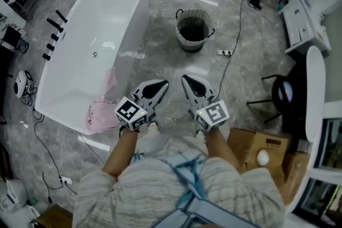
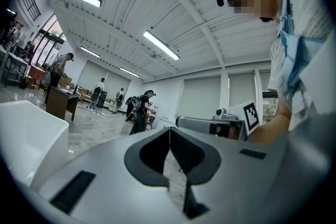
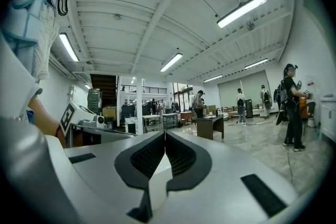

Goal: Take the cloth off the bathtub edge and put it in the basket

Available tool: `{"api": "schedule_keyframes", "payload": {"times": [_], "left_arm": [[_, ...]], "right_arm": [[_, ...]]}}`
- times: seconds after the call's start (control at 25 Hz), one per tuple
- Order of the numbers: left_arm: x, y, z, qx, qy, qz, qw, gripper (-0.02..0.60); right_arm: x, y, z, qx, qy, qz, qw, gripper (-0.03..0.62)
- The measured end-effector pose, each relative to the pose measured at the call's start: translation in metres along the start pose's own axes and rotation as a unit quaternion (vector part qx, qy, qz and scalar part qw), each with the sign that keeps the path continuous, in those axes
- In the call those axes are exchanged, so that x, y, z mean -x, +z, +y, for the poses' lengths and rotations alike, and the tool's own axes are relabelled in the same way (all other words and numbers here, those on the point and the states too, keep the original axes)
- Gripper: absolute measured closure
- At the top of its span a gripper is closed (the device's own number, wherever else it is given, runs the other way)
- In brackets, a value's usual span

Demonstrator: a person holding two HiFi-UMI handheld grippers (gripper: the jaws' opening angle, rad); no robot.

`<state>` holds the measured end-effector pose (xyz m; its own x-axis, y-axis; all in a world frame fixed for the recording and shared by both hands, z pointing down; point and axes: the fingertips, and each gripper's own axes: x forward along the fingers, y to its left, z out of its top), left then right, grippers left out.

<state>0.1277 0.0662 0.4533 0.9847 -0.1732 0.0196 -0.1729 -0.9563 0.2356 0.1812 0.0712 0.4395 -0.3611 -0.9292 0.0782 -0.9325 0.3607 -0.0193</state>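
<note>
Okay, so the crumpled pink cloth (image 1: 101, 110) is hanging over the rim of the white freestanding bathtub (image 1: 115, 13). It's at the tub's near end, close to its right-hand corner. Part of it lies down the inside wall and the rest bunches down the outside toward the grey marble floor (image 1: 160, 34).

The round woven basket (image 1: 193, 44), dark inside with two loop handles, stands on that floor off the tub's right edge. It's well apart from the cloth, and we can't see anything in it.

The left gripper (image 1: 160, 84) is grey and black with a square-marker cube at the back, and we've got it just to the right of the cloth, not touching it. The right gripper (image 1: 188, 80) is just beside it, and both point out toward the basket.

In the left gripper view its tongs (image 2: 169, 131) are pressed together with nothing between them, and a white corner of the tub shows at the left edge. It's the same in the right gripper view, where the tongs (image 3: 164, 136) are pressed tip to tip and empty.

A row of black tap fittings (image 1: 53, 34) sits along the tub's far left edge. A white power strip (image 1: 224, 52) lies on the floor right of the basket, with its cable running toward us. A brown cardboard box (image 1: 251, 141) sits by our right arm, and a black chair (image 1: 278, 96) stands beyond it.
</note>
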Motion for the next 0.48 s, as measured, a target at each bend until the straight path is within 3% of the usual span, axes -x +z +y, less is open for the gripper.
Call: {"api": "schedule_keyframes", "payload": {"times": [0.28, 0.48], "left_arm": [[0.059, 0.004, 0.033, 0.004, 0.017, -0.003, 0.9998, 0.577], [0.074, 0.005, 0.048, 0.010, 0.037, -0.015, 0.9991, 0.577]], "right_arm": [[-0.045, 0.005, 0.046, -0.004, 0.008, -0.002, 1.000, 0.591], [-0.059, -0.002, 0.064, 0.015, 0.038, 0.012, 0.999, 0.591]]}}
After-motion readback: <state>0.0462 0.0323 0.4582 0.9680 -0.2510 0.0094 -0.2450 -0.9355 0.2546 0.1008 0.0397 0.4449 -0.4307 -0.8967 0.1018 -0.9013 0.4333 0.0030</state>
